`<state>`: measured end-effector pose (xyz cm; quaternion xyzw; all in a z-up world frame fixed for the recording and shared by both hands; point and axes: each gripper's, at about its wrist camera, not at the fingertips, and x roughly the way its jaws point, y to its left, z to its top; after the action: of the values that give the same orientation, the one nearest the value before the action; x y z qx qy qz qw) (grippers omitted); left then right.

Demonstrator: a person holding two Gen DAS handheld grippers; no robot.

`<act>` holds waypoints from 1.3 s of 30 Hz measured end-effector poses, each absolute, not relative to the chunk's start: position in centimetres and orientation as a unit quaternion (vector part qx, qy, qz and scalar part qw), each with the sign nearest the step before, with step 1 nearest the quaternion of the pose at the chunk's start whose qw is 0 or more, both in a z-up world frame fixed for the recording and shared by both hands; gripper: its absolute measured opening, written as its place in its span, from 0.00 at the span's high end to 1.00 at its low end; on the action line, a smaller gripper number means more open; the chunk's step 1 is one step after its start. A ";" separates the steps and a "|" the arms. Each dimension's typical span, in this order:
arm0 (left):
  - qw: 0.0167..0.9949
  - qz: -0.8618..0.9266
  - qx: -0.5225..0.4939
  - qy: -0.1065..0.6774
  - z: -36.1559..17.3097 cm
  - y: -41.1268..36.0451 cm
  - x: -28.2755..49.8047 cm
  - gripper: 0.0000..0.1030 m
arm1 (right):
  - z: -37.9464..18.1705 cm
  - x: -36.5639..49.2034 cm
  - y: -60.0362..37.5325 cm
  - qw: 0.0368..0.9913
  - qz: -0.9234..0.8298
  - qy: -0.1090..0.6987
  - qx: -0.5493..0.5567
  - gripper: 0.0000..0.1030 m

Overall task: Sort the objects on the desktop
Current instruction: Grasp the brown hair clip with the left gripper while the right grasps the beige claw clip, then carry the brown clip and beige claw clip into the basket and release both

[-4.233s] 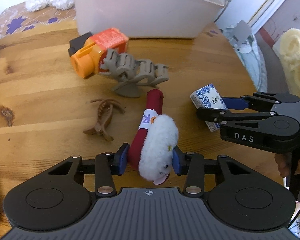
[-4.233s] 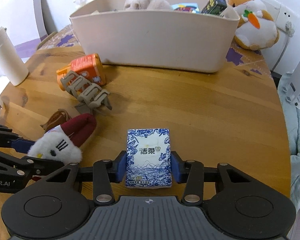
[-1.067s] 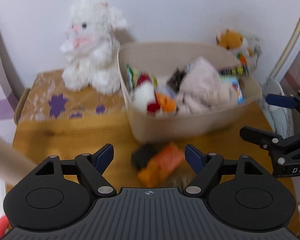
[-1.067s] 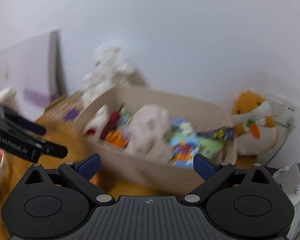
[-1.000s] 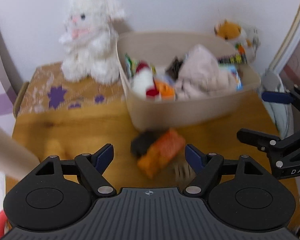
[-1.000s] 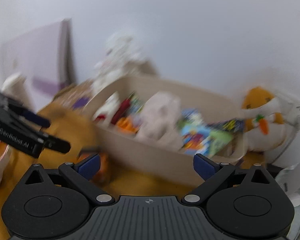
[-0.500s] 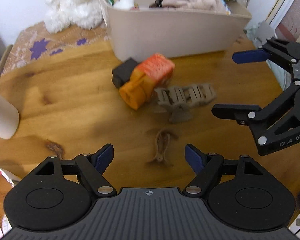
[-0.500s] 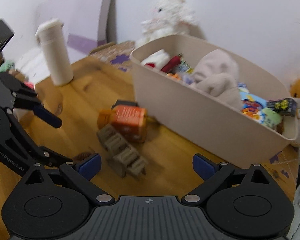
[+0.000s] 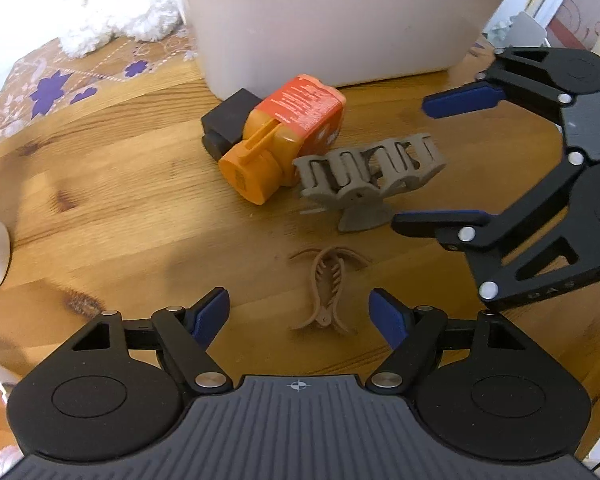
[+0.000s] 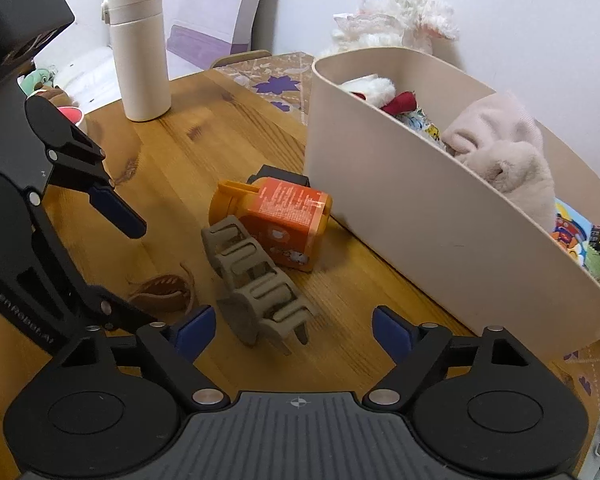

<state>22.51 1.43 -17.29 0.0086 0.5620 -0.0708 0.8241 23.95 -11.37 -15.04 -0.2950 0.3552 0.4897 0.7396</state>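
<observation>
- With both grippers empty and low over the desk (image 9: 100, 200), the step in hand looks like the reach for the next two things to sort.
- Left gripper (image 9: 298, 314): fingers spread, nothing between them but the brown clip (image 9: 328, 288), which lies flat on the wood just ahead, untouched.
- Right gripper (image 10: 288, 330): its jaws have just been closing a little yet stand wide apart; the grey claw clip (image 10: 256, 280) sits just ahead between the fingers, and neither pad touches it.
- An orange bottle (image 10: 276, 220) lies on its side just beyond the grey clip, touching or nearly touching it, with a dark block (image 9: 228, 120) behind, close to the bin (image 10: 420, 208).
- The bin stands at the far side of the desk, already holding plush toys and packets.
- Next, I judge, each gripper must sink until the fingers straddle its clip, then close; the flat brown clip calls for pads down near the wood.
- Risk: the right fingers could nudge the bottle while closing on the grey clip.
</observation>
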 end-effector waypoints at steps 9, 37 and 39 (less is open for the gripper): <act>0.831 -0.079 0.031 0.549 -17.7 1.2 23.0 0.35 | -15.7 24.3 -10.1 0.726 0.507 0.347 -0.310 0.29; 0.854 -0.070 0.026 0.515 -15.9 1.9 21.9 0.63 | -14.4 22.8 -11.9 0.716 0.528 0.319 -0.327 0.71; 0.859 -0.068 0.027 0.507 -15.3 2.0 21.9 0.63 | -13.7 22.7 -12.4 0.720 0.528 0.314 -0.325 0.71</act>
<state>21.93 1.95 -15.29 0.0272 0.5075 -0.0681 0.8585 22.66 -12.37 -13.71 -0.3245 0.3136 0.5279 0.7195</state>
